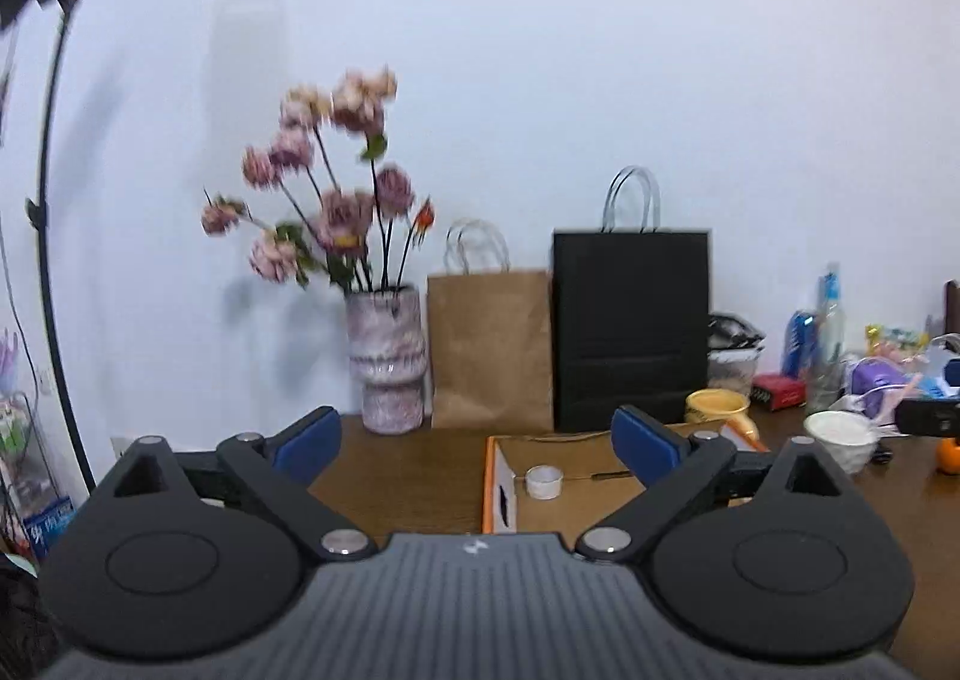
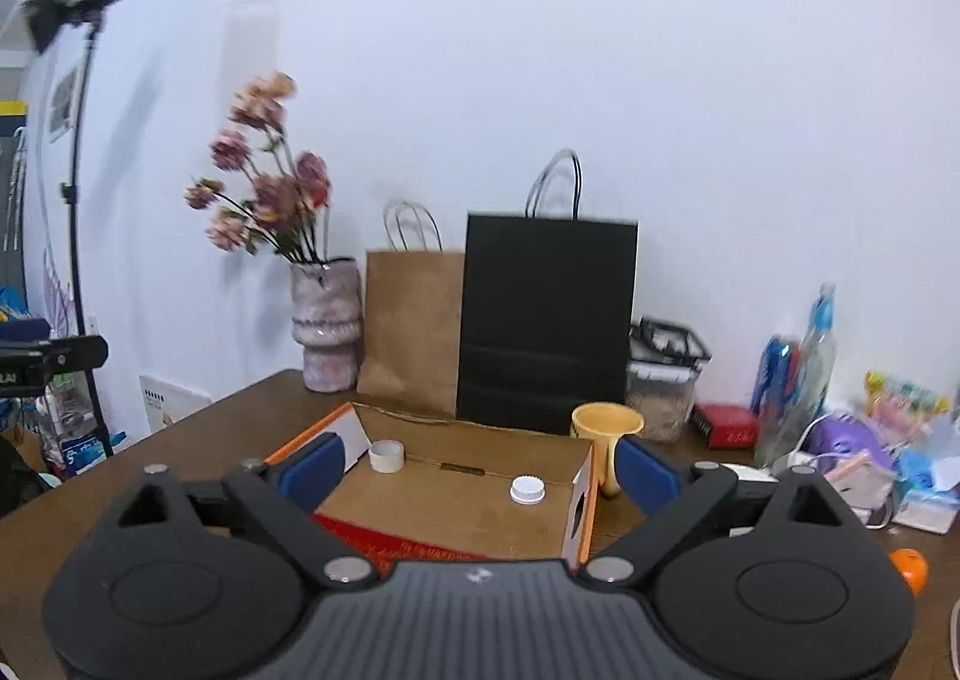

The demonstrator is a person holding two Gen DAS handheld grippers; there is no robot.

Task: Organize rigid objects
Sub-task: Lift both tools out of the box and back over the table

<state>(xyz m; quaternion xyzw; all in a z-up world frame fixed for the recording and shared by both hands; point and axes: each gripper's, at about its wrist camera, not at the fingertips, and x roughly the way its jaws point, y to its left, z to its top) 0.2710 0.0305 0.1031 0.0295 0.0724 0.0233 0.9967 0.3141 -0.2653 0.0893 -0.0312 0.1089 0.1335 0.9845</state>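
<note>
Left gripper (image 1: 474,443): fingers spread, holding nothing. Right gripper (image 2: 480,467): fingers spread, likewise unladen. Cardboard box (image 2: 480,506) (orange-edged, open) on brown worktop (image 2: 252,410): holds tape roll (image 2: 386,455) at back left, white cap (image 2: 527,489) nearer right wall. Yellow cup (image 2: 607,428) just outside the box.

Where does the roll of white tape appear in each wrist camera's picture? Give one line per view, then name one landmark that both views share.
Left wrist view: the roll of white tape lies in the cardboard box, near its left wall, just right of centre.
Right wrist view: the tape sits in the box's far left corner, left of centre.
Shared landmark: the black paper bag standing behind the box.
</note>
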